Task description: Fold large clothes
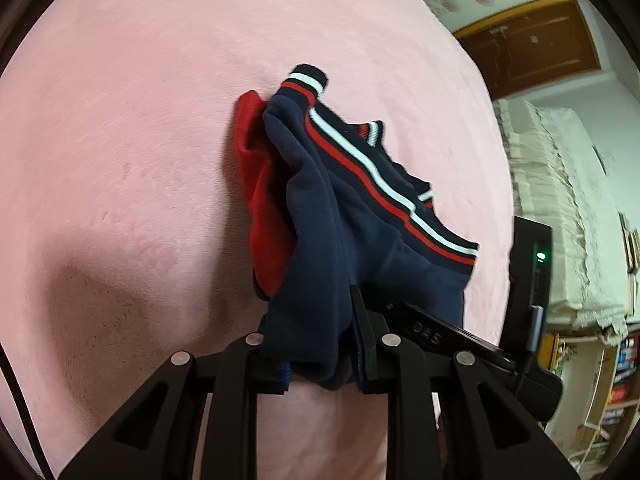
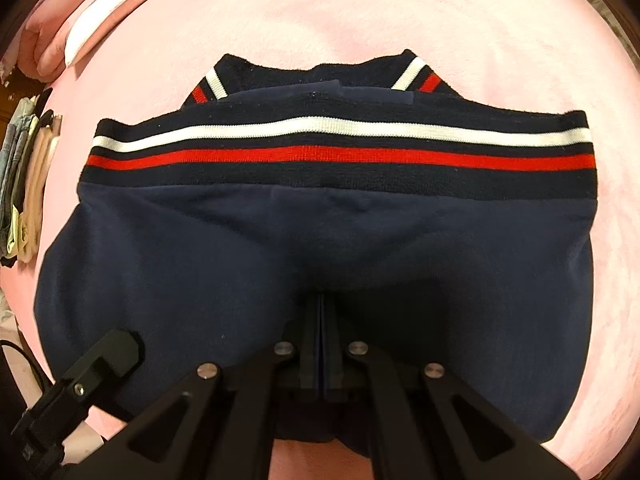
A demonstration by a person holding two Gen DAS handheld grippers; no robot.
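Sweatshirt (image 2: 320,240), navy with red and white striped ribbing, lies partly folded on the pink bed (image 2: 480,20), red lining showing at one side. Left tool (image 1: 320,344) is clamped on a bunch of navy cloth at the near edge; right tool (image 2: 320,320) is pinched together on the same near edge, fabric between its fingers. To fold cleanly, I'd say both tools should lift level, carry the edge toward the striped hem, and keep the cloth taut.

A navy sweatshirt (image 2: 320,240) with red-and-white striped ribbed trim (image 2: 340,148) lies folded on the pink bedspread (image 2: 400,20).
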